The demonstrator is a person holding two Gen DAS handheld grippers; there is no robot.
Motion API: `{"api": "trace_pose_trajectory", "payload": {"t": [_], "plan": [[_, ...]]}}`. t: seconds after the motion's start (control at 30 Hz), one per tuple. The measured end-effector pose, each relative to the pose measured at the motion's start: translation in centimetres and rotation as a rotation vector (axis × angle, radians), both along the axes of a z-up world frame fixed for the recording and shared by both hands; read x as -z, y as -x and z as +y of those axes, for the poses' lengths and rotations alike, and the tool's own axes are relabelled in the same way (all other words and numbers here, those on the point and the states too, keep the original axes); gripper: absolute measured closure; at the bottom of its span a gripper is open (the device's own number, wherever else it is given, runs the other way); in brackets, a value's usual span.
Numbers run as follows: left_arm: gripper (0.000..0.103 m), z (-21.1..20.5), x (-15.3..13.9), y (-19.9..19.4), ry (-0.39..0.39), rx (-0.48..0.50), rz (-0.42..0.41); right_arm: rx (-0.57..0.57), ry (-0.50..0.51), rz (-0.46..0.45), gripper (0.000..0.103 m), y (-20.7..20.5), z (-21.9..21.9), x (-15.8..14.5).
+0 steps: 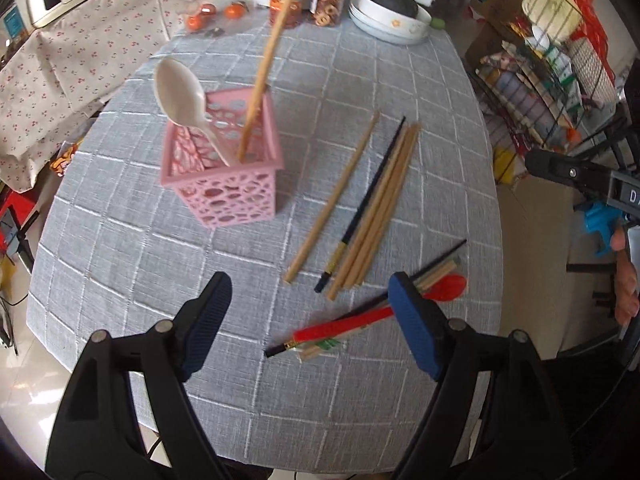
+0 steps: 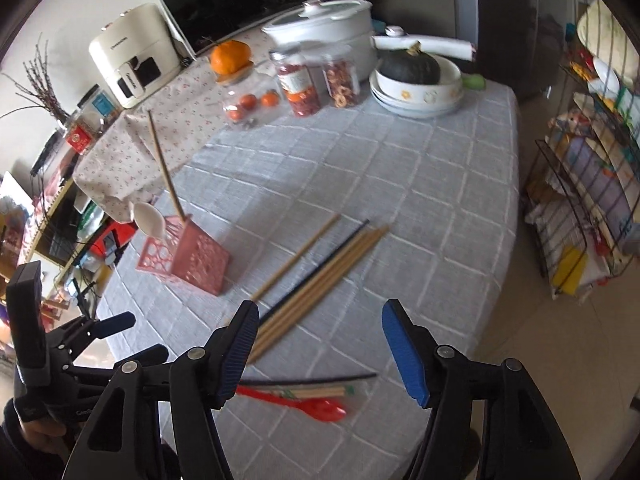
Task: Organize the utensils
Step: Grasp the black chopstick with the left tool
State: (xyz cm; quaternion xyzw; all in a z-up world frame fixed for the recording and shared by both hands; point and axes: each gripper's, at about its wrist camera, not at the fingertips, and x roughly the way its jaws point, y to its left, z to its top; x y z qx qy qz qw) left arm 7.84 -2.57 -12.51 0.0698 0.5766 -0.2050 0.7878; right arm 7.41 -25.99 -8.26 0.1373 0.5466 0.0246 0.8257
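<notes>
Ahead of both empty, spread-jawed hand-held grippers, left (image 1: 310,320) and right (image 2: 320,344), loose chopsticks (image 1: 360,204) lie on the surface (image 1: 420,120), the pink holder (image 1: 224,168) beyond them.

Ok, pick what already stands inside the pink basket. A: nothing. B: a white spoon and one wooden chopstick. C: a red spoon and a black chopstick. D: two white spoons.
B: the pink basket holds a white spoon and one wooden chopstick leaning out of it; the red spoon lies on the tablecloth.
</notes>
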Motion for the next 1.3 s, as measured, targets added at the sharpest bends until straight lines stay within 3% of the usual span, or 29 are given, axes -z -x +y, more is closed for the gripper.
{"api": "trace_pose_trajectory", "payload": {"t": [0.2, 0.33, 0.6, 0.73, 1.07, 1.3], "plan": [[0.022, -3.5, 2.2, 1.0, -0.035, 0.123, 0.074, 0.045, 0.000, 0.167, 0.034, 2.2, -2.8, 3.8], [0.023, -5.3, 3.7, 0.9, -0.041, 0.139, 0.104, 0.053, 0.013, 0.222, 0.034, 3.0, -3.7, 5.3], [0.066, -9.0, 6.0, 0.8, -0.050, 0.266, 0.166, 0.056, 0.010, 0.248, 0.034, 2.7, -4.2, 6.0], [0.077, -10.0, 6.8, 0.5, -0.044, 0.276, 0.204, 0.058, 0.010, 0.250, 0.034, 2.5, -4.2, 6.0], [0.082, -11.9, 7.9, -0.2, -0.065, 0.289, 0.170, 0.073, 0.016, 0.271, 0.034, 2.3, -5.1, 6.9], [0.095, -11.2, 7.5, -1.8, -0.089, 0.197, 0.144, 0.072, 0.021, 0.279, 0.034, 2.2, -5.0, 7.1]]}}
